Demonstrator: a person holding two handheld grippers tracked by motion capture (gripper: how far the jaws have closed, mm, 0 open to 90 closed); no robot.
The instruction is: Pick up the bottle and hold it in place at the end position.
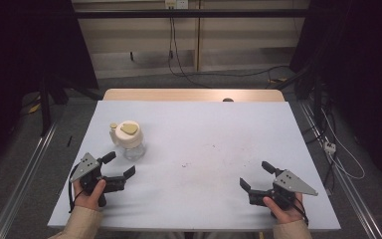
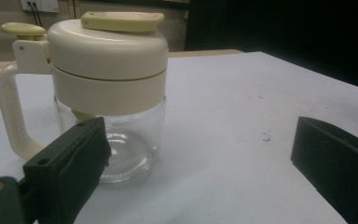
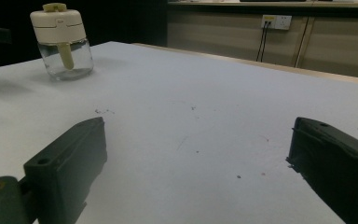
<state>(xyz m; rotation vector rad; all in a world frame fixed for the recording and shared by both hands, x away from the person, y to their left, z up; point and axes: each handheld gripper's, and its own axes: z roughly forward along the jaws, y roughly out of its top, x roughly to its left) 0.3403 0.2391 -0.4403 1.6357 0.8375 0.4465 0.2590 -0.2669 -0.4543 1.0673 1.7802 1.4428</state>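
A small clear glass jar with a cream lid and handle (image 1: 128, 140) stands upright on the white table sheet, left of centre. The left gripper view shows the jar (image 2: 107, 93) close up, just beyond the left jaw. My left gripper (image 1: 119, 164) rests near the table's front left, open, a short way in front of the jar, with nothing between its jaws. At the front right my right gripper (image 1: 256, 175) also stands open and holds nothing. In the right gripper view the jar (image 3: 63, 42) stands far off at upper left.
The white sheet (image 1: 204, 149) covers a wooden table whose back edge (image 1: 194, 94) shows. A few dark specks (image 1: 186, 163) dot the sheet's middle. Cables (image 1: 179, 59) trail on the floor behind the table, and metal rails (image 1: 25, 169) run along both sides.
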